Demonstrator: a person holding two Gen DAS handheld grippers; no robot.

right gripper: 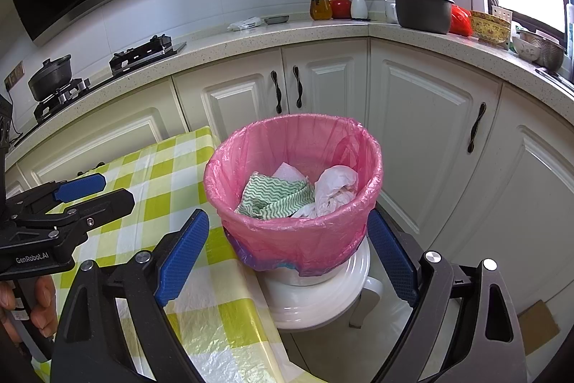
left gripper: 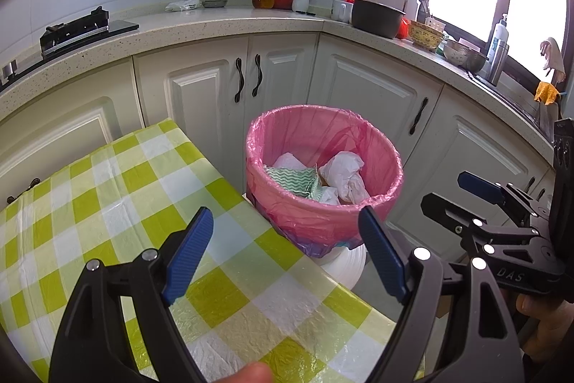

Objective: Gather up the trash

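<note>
Right wrist view: one pink-lined bin [right gripper: 292, 189] on a white stool [right gripper: 323, 297], just beside the table [right gripper: 154, 174].
Inside the bin I count one green-striped cloth [right gripper: 272, 196] and some white wads [right gripper: 333, 189]. My right tongs [right gripper: 287, 257] and left tongs [left gripper: 290, 261] both hang spread and empty before the bin.

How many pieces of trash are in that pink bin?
3 show in the pink bin: a green wavy-striped cloth at left, white paper behind it, a crumpled white bag at right. More may lie underneath.
</note>
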